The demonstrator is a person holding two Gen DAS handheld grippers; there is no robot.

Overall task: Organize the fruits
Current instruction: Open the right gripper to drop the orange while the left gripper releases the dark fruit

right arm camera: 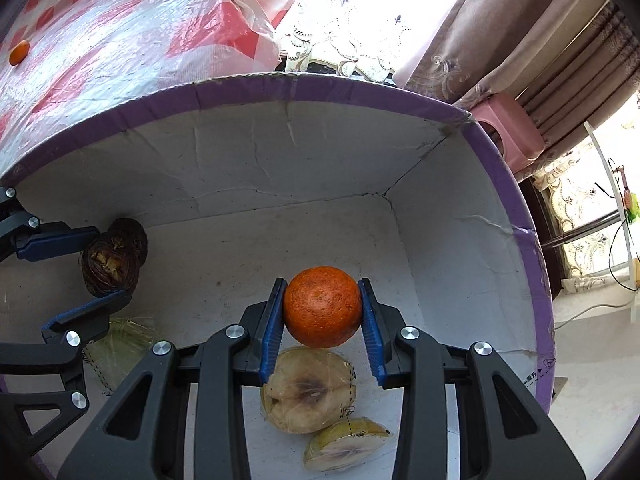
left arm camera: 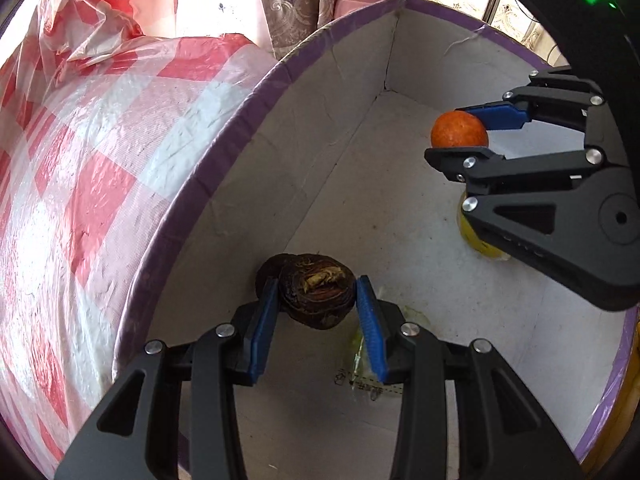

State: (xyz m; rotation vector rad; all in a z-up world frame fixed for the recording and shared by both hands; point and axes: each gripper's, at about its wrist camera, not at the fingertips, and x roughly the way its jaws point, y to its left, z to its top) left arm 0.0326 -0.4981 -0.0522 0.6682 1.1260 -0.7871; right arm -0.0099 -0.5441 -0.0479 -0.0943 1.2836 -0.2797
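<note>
Tablecloth (right arm camera: pixel 100 52) in red-and-white check lies left of everything, with 1 small orange fruit (right arm camera: pixel 19 52) resting on it, well apart from the box. Next comes the purple-rimmed cardboard box (left arm camera: pixel 224 136), its white inside holding both grippers. Near the left wall, the left gripper (left arm camera: pixel 318 300) pinches a dark, wrinkled fruit (left arm camera: pixel 316 296) across its middle, a second dark fruit (right arm camera: pixel 134 234) touching just behind it. I judge this fruit shrivelled and probably soft, so a light squeeze on its widest part suits it; a hard one might crush it. Below the gripper lies a plastic-wrapped greenish piece (right arm camera: pixel 120 340) on the box floor. Further right, the right gripper (right arm camera: pixel 322 308) clamps an orange (right arm camera: pixel 322 306) at its equator, held above 2 wrapped cut fruit halves (right arm camera: pixel 308 396). The orange looks firm, round and fairly light, with a pebbled skin that should resist slipping. Wrapped halves seem slick and bruisable.
</note>
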